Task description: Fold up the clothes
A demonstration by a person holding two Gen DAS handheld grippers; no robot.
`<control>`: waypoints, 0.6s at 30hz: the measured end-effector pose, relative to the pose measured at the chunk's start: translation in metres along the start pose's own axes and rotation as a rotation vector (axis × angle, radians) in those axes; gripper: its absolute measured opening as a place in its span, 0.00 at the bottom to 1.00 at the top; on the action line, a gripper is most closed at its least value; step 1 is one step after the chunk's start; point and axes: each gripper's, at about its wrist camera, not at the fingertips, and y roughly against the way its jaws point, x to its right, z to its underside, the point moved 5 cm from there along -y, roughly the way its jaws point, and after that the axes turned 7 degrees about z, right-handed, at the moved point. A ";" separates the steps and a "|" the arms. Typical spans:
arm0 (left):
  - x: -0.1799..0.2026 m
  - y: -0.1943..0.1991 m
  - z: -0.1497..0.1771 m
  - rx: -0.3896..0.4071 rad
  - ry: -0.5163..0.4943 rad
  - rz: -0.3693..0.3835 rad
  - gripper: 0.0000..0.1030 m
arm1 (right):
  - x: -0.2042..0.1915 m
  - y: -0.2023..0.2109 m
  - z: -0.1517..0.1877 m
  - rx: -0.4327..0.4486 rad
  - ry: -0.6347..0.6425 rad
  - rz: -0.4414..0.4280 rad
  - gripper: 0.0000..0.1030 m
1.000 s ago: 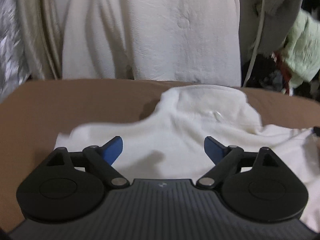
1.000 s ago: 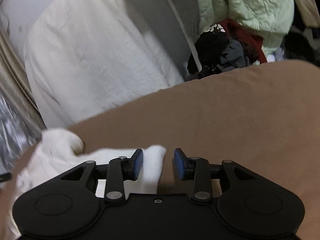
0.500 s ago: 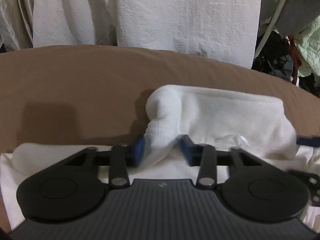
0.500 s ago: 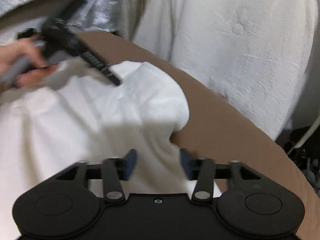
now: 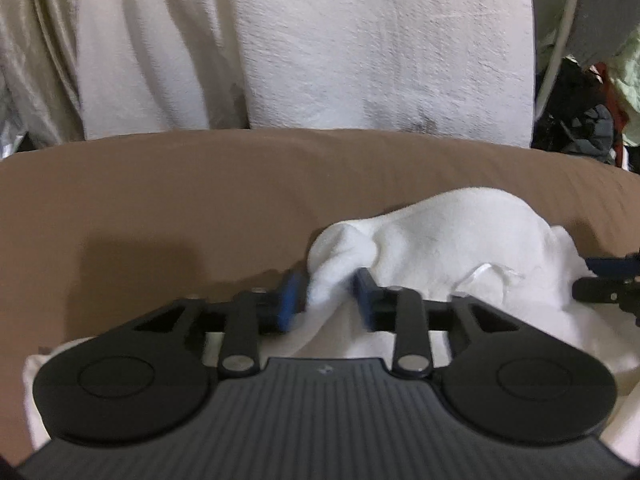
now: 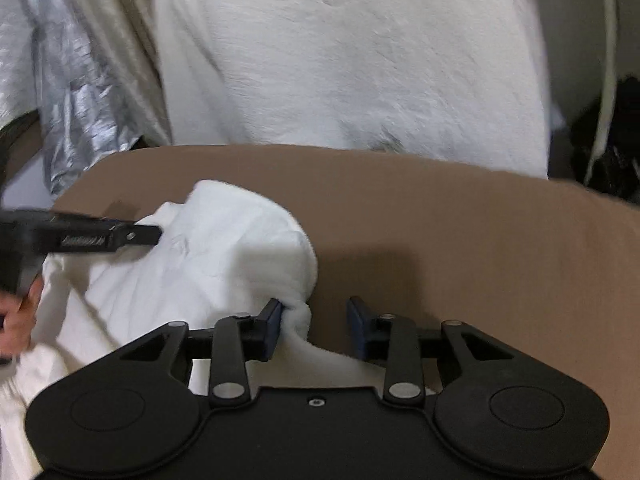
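Observation:
A white fleece garment (image 5: 460,240) lies bunched on the brown padded surface (image 5: 160,200). My left gripper (image 5: 327,300) has a raised fold of it between its blue pads. The fold fills the gap and touches both pads, while the jaws are opening slightly. In the right wrist view the same garment (image 6: 220,248) lies at the left. My right gripper (image 6: 314,322) sits at its right edge with the jaws closing. The cloth touches only the left pad, and bare brown surface (image 6: 480,240) shows before the right pad. A hand (image 6: 16,320) holds the left gripper's body (image 6: 100,234).
A cream fleece blanket (image 5: 360,40) hangs behind the surface, with a beige curtain (image 5: 36,60) and silver foil (image 6: 80,100) to its left. Dark and green clothes (image 5: 580,128) are piled at the far right beside a white cable (image 5: 560,40).
My left gripper came forward over the garment and closed on a fold, then eased a little. My right gripper swung from bare brown surface to the garment's right edge, its jaws widening, then narrowing.

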 end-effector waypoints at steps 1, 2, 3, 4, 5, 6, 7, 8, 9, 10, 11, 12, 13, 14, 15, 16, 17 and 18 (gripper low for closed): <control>-0.005 0.012 0.000 0.019 0.016 0.017 0.47 | -0.001 0.002 -0.001 -0.005 -0.012 0.019 0.36; -0.009 0.025 0.000 0.038 0.032 0.033 0.48 | -0.004 0.008 -0.002 0.006 -0.002 0.052 0.36; -0.015 0.038 0.001 0.055 0.047 0.045 0.50 | -0.011 0.022 0.001 0.053 0.046 0.110 0.36; -0.021 0.054 0.006 0.071 0.060 0.049 0.55 | -0.017 0.035 0.003 0.100 0.094 0.167 0.38; -0.028 0.071 0.013 0.083 0.077 0.043 0.57 | -0.024 0.048 0.006 0.147 0.141 0.225 0.41; -0.037 0.088 0.024 0.078 0.100 0.000 0.65 | -0.030 0.063 0.009 0.187 0.184 0.267 0.45; -0.042 0.103 0.037 0.057 0.111 -0.055 0.69 | -0.032 0.081 0.017 0.194 0.204 0.249 0.52; -0.042 0.117 0.049 0.039 0.100 -0.080 0.69 | -0.032 0.098 0.025 0.194 0.218 0.218 0.57; -0.043 0.130 0.060 0.020 0.088 -0.105 0.69 | -0.024 0.112 0.035 0.164 0.207 0.135 0.63; -0.042 0.144 0.072 0.008 0.072 -0.120 0.70 | -0.012 0.125 0.047 0.134 0.180 0.066 0.63; -0.039 0.157 0.084 0.005 0.047 -0.120 0.70 | 0.001 0.136 0.060 0.104 0.143 0.026 0.63; -0.037 0.170 0.098 -0.006 0.021 -0.128 0.70 | 0.016 0.147 0.077 0.067 0.096 -0.002 0.63; -0.037 0.181 0.112 -0.035 -0.004 -0.146 0.71 | 0.028 0.157 0.093 0.028 0.055 -0.024 0.63; -0.037 0.189 0.125 -0.078 -0.024 -0.159 0.73 | 0.035 0.168 0.108 -0.010 0.022 -0.048 0.63; -0.036 0.197 0.140 -0.133 -0.039 -0.174 0.76 | 0.041 0.178 0.123 -0.045 -0.009 -0.071 0.63; -0.035 0.205 0.154 -0.189 -0.055 -0.189 0.77 | 0.044 0.190 0.137 -0.075 -0.032 -0.085 0.63; -0.035 0.214 0.168 -0.235 -0.071 -0.203 0.77 | 0.047 0.201 0.152 -0.105 -0.055 -0.100 0.63; -0.035 0.224 0.181 -0.266 -0.087 -0.214 0.77 | 0.049 0.212 0.165 -0.135 -0.075 -0.113 0.64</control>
